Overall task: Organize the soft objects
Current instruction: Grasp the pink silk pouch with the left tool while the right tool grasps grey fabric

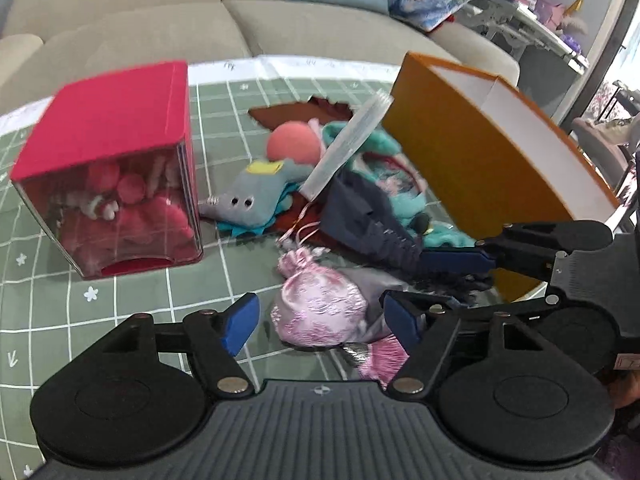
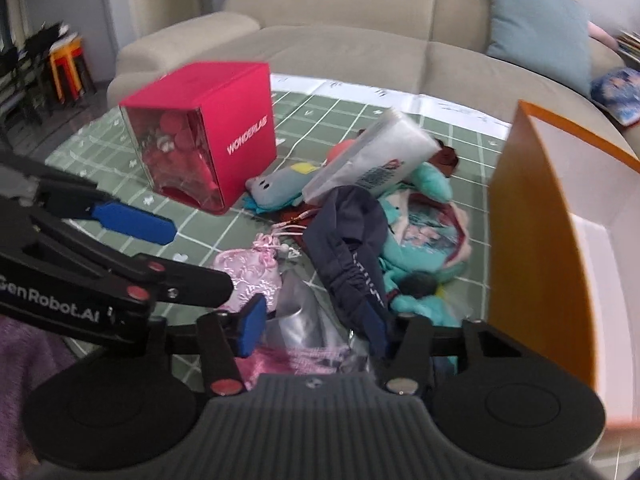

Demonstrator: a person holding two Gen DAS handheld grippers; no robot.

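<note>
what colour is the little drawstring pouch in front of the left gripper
Pale pink with a shiny floral brocade pattern; the drawstring pouch shows best in the left wrist view.

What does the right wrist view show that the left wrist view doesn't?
Only the right wrist view shows the white WONDERLAB lettering on the red box's side and the printed face of the plastic packet. Only the left wrist view shows the grey elephant's eyes and the orange box's white interior. Both show the pink satin pouch and navy garment.

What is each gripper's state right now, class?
Left gripper: open, straddling the pink pouch, not gripping it.
Right gripper: open, narrower gap; navy cloth covers one finger, nothing clamped.
</note>
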